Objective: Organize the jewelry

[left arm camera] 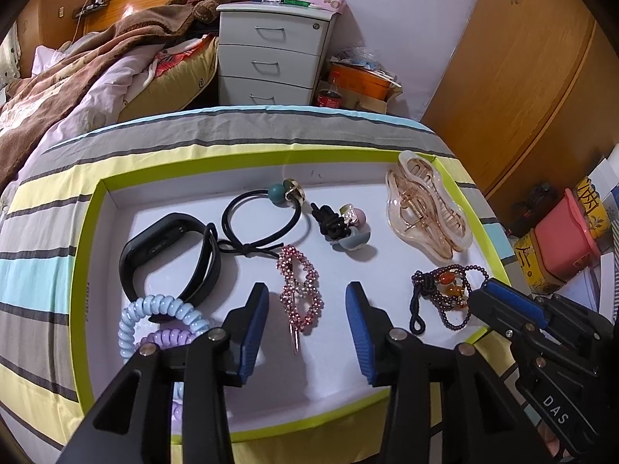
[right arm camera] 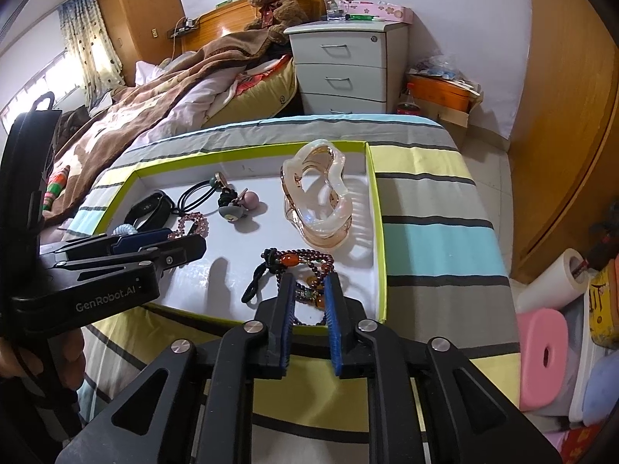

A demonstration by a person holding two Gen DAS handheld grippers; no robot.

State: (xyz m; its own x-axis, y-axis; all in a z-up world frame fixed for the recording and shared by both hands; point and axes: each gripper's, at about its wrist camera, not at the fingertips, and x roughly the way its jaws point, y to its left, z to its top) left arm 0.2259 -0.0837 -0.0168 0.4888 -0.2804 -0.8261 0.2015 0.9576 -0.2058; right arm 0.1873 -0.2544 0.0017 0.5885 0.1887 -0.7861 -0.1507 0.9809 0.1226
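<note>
Left wrist view: left gripper [left arm camera: 307,294] at lower centre of the frame, jaws wide apart, empty, blue pads flanking a pink beaded hair clip [left arm camera: 300,290]. Clip flat on the white floor of a lime-rimmed tray [left arm camera: 83,270], long axis running from the centre of the frame down toward the bottom edge, metal prong end pointing at the bottom edge. Left of centre, a black wristband [left arm camera: 170,257] standing on its edge, beside a pale blue coil tie [left arm camera: 154,319] and a lilac one partly hidden behind the left finger. Above the clip, a black elastic tie [left arm camera: 263,216] with a teal bead, then a knotted bobble tie [left arm camera: 344,226]. Upper right, a clear amber claw clip [left arm camera: 427,208], long axis slanting from upper left to lower right.

Right wrist view: right gripper [right arm camera: 309,284] at lower centre, jaws part-closed around a dark beaded bracelet [right arm camera: 305,266] with orange stones; contact with the beads not clear. Bracelet heaped near the tray's lower right corner, its black cord loop trailing toward lower left. Left gripper seen side-on at left of the frame, over the tray. Tray set on a striped cloth [right arm camera: 425,228].
</note>
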